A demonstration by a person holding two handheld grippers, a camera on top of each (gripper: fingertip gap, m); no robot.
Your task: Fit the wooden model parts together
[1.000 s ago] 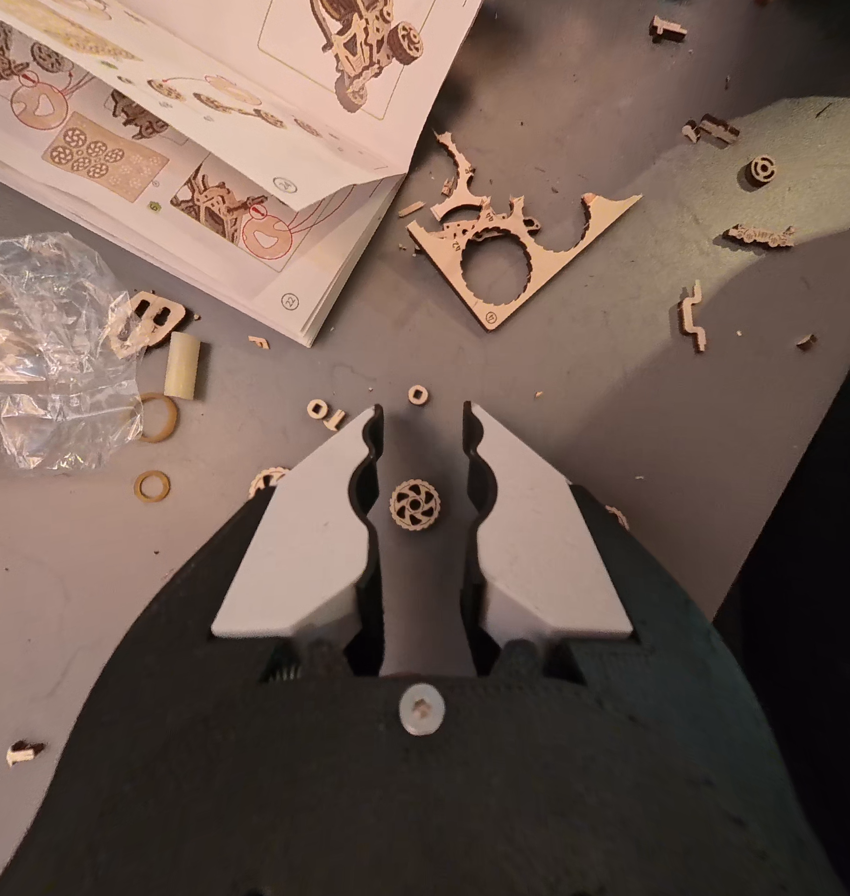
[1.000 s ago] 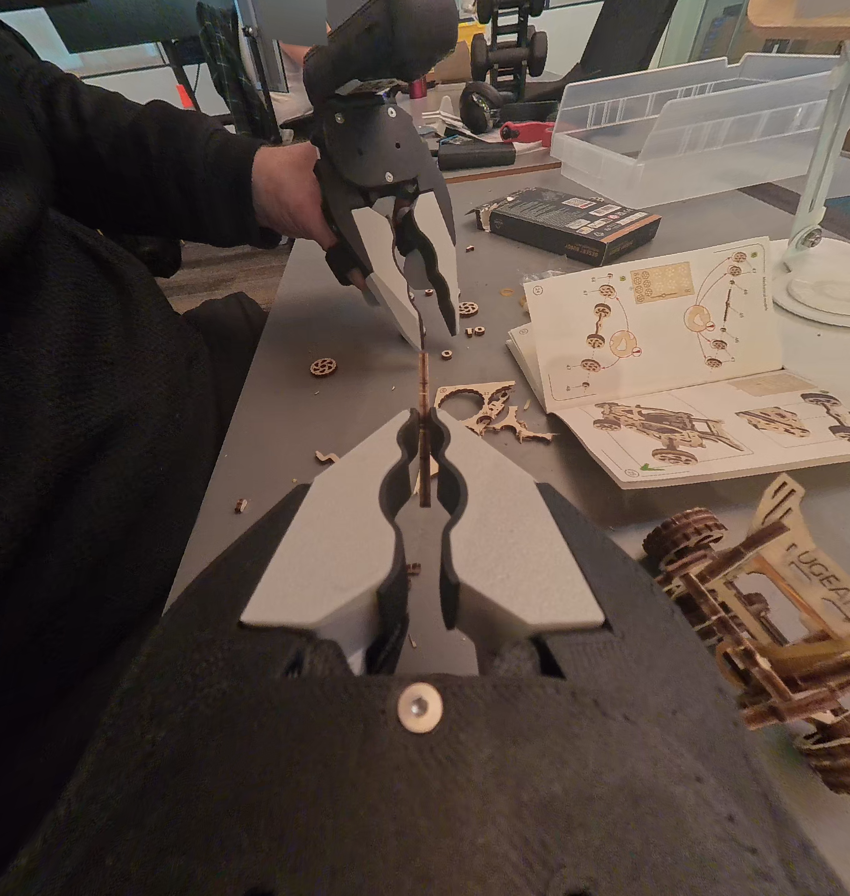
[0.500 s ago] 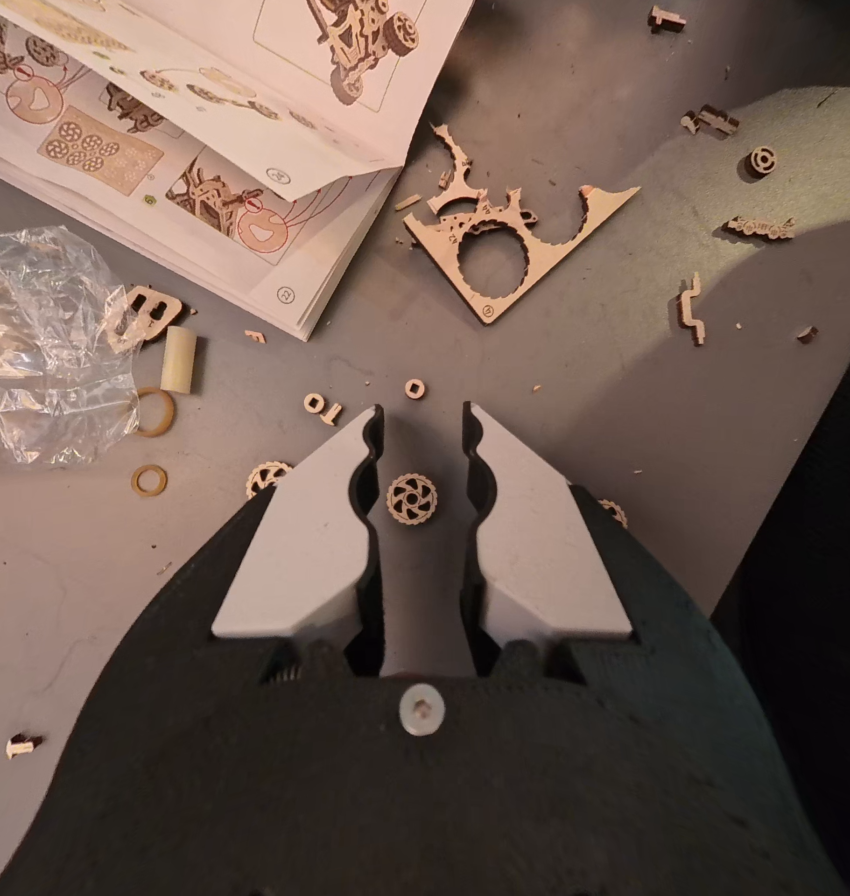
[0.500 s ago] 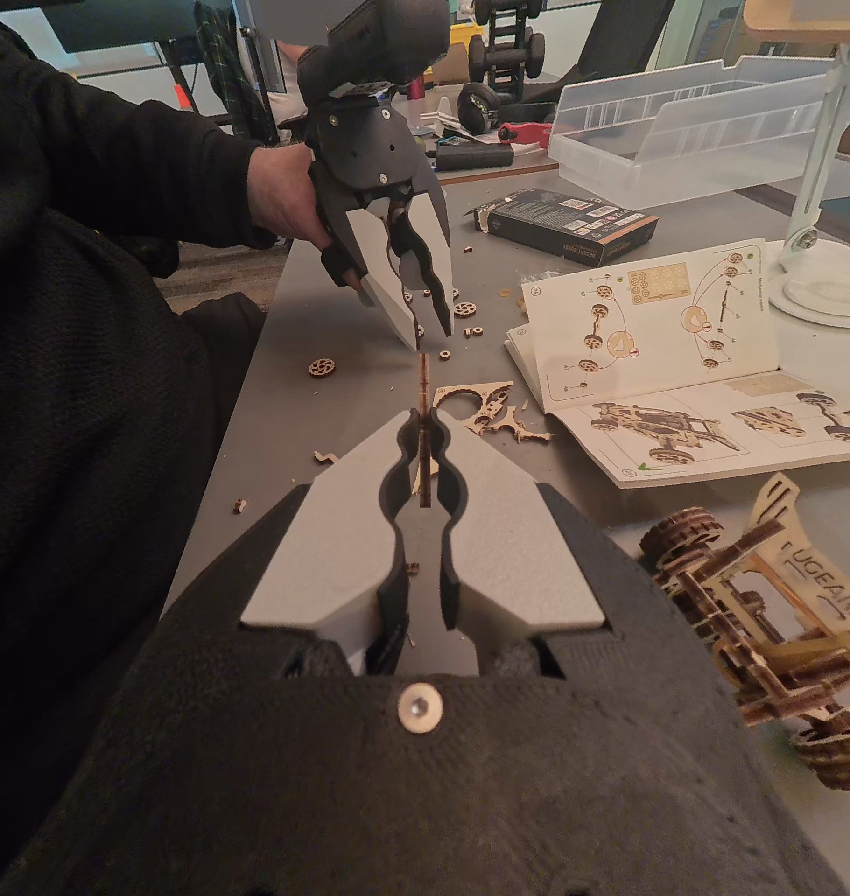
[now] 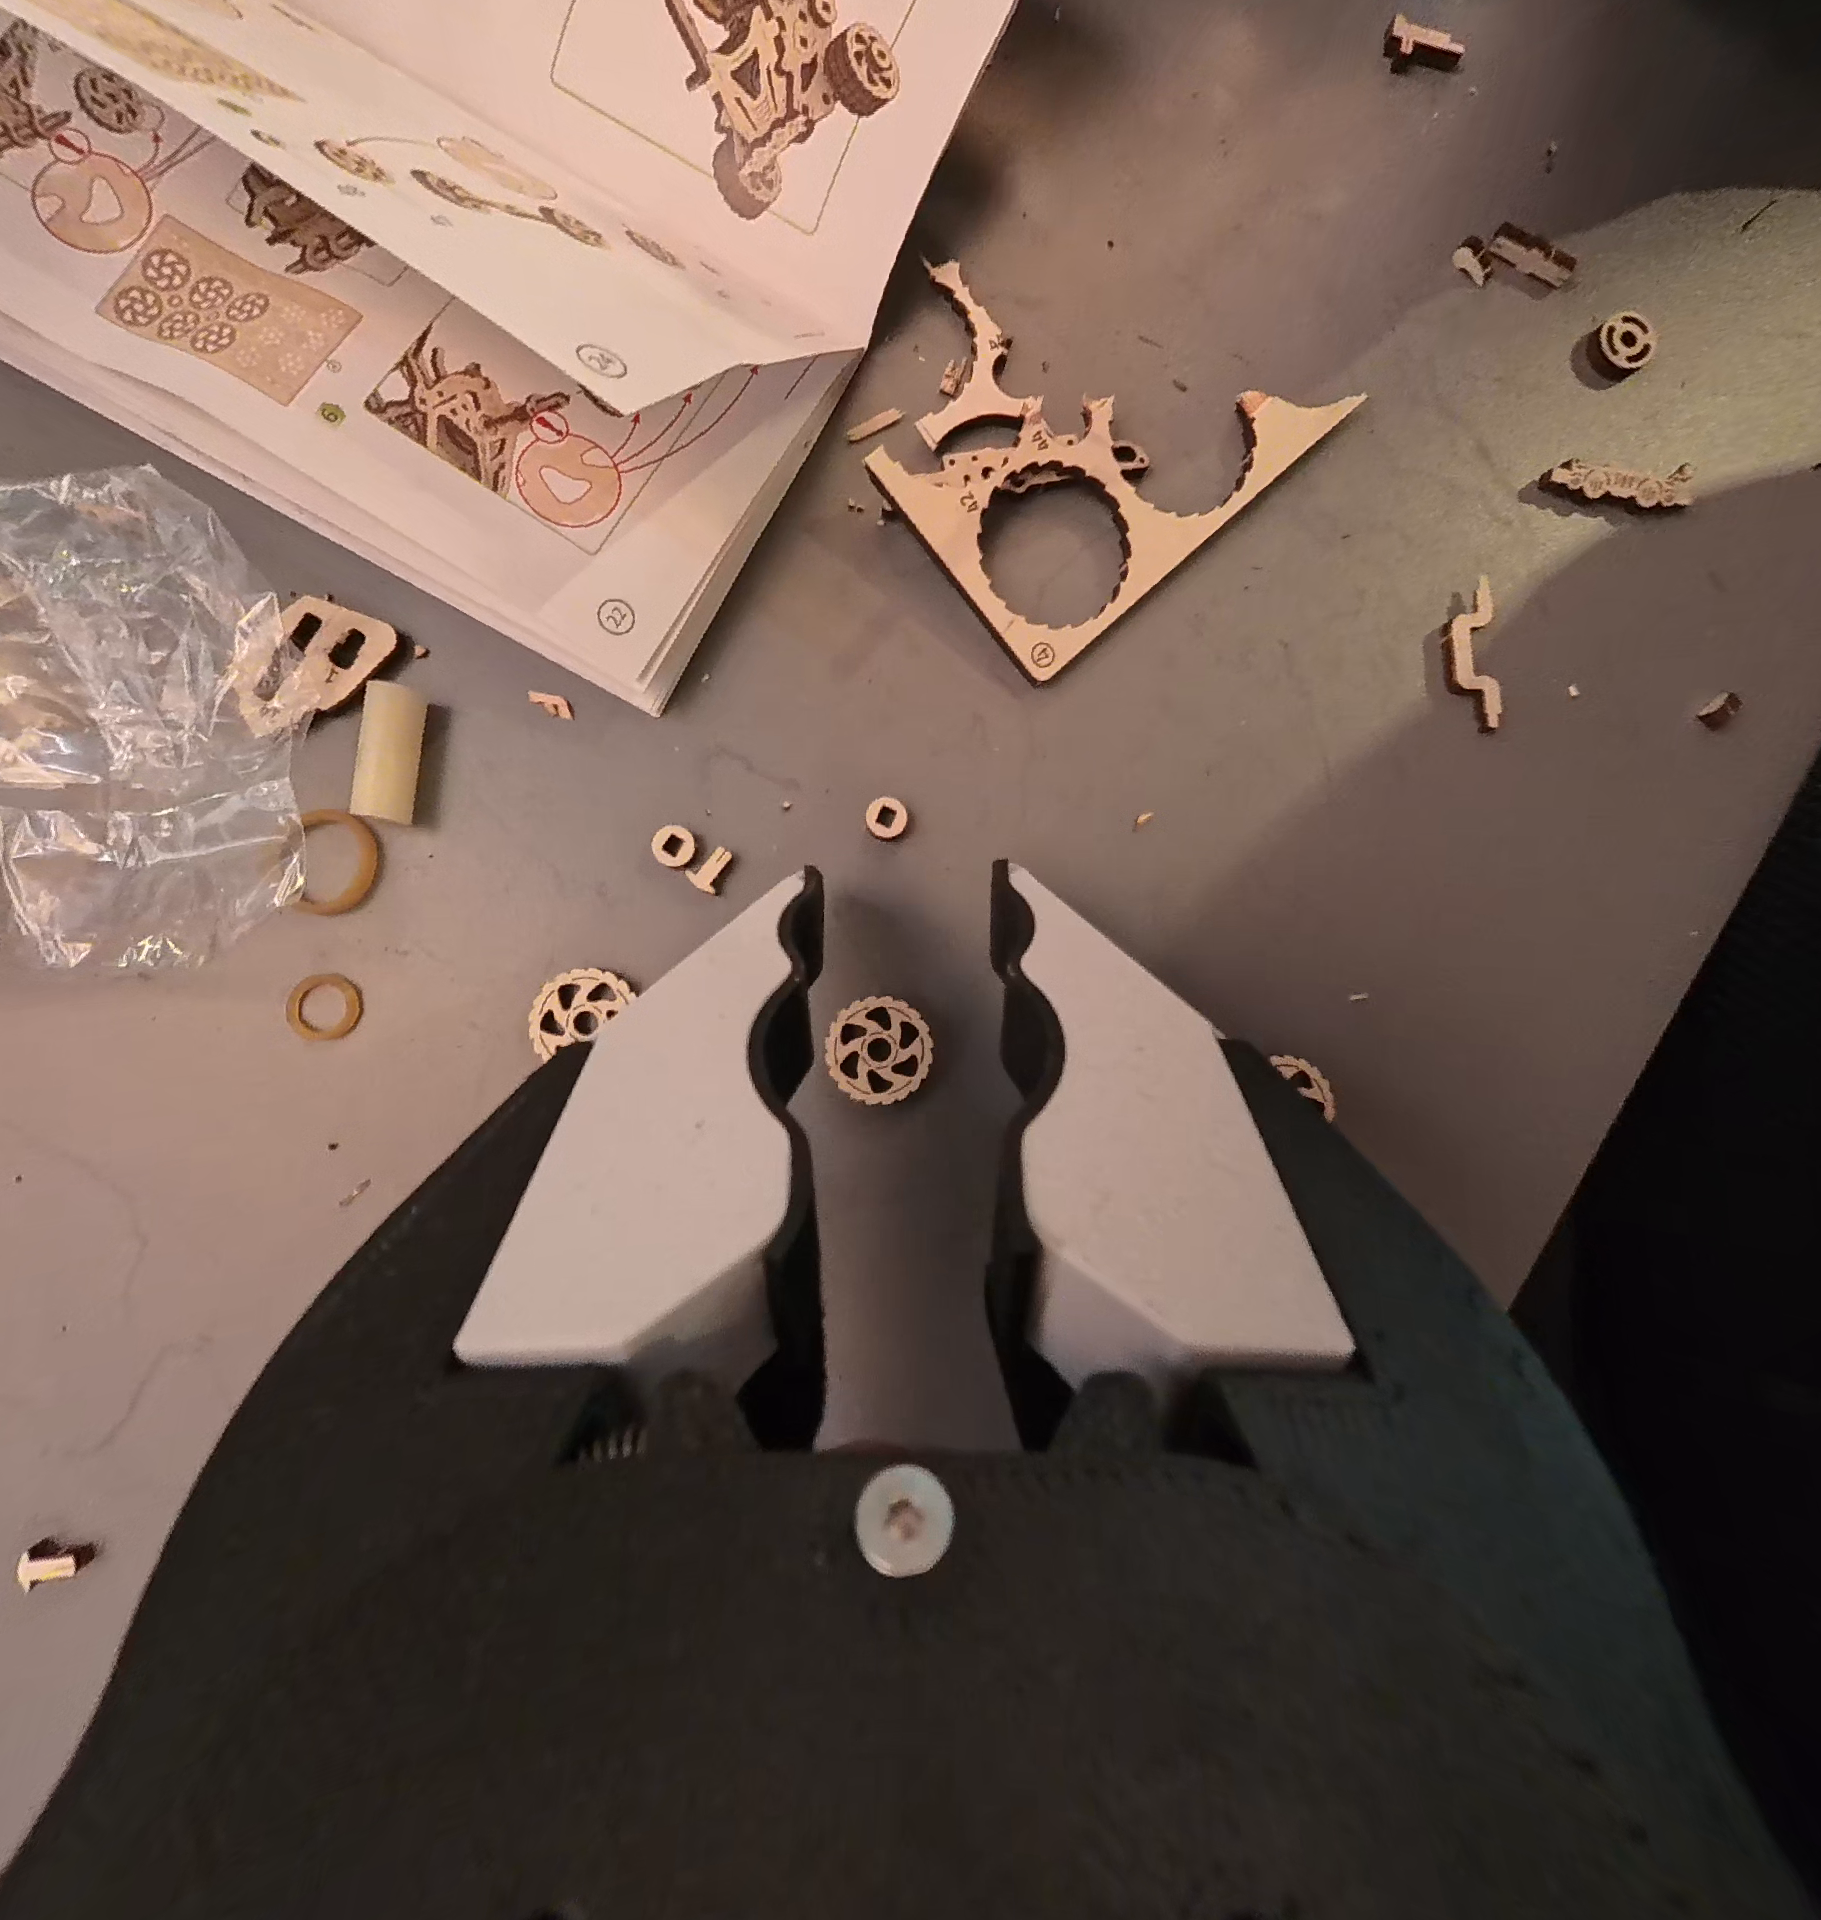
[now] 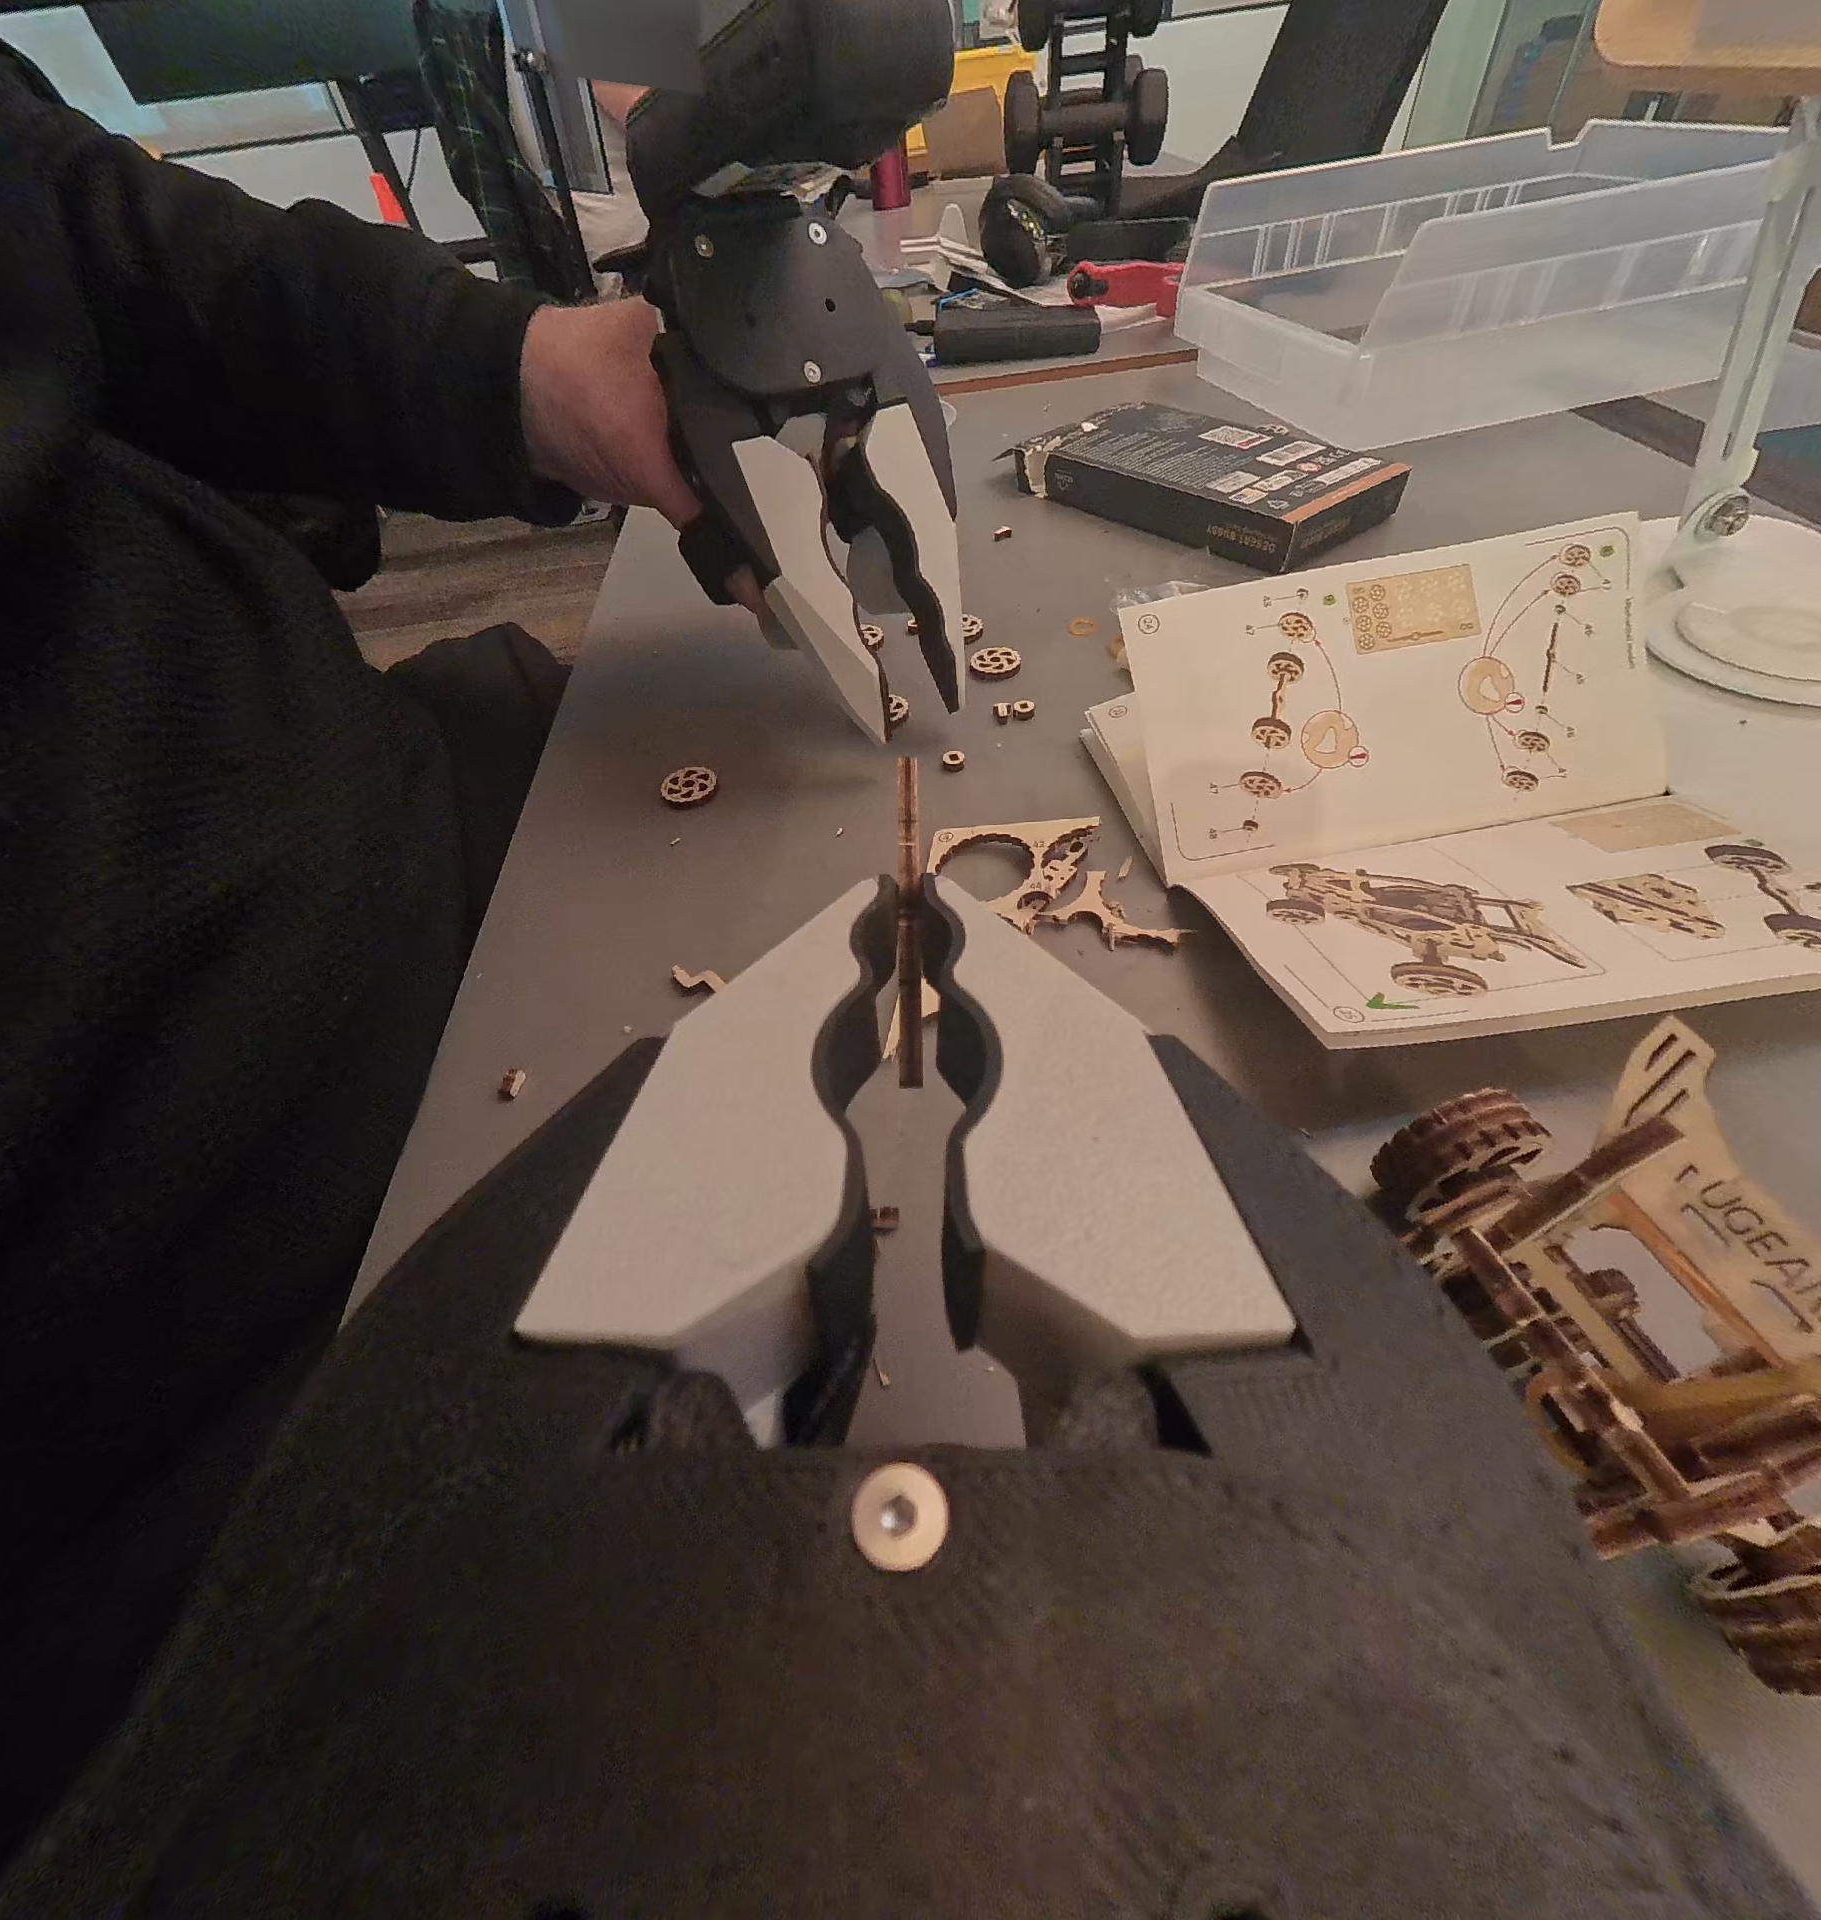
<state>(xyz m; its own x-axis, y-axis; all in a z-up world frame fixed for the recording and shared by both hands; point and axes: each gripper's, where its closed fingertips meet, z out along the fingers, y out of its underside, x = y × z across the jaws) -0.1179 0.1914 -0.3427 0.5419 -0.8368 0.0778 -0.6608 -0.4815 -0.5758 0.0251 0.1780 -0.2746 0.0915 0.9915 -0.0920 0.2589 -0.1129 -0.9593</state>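
Note:
My left gripper (image 5: 906, 883) is open and points down at the grey table, straddling a small wooden gear wheel (image 5: 878, 1049) that lies flat between its fingers without touching them. It also shows in the right wrist view (image 6: 911, 722), held by a hand. My right gripper (image 6: 906, 888) is shut on a thin wooden axle stick (image 6: 907, 831) that juts forward past the fingertips. More gear wheels lie on the table (image 5: 573, 1013) (image 6: 690, 787). A part-built wooden buggy model (image 6: 1654, 1340) stands at the right.
An open instruction booklet (image 5: 449, 312) (image 6: 1457, 790) lies by a punched-out wooden sheet scrap (image 5: 1082, 520). A crumpled clear bag (image 5: 95, 717), rings, a small tube (image 5: 388, 750) and loose wooden bits are scattered around. A dark box (image 6: 1207, 483), a clear bin and a lamp base stand behind.
My left gripper has drifted slightly over the table, still open above the gear wheel. The right gripper keeps hold of the stick and has barely moved.

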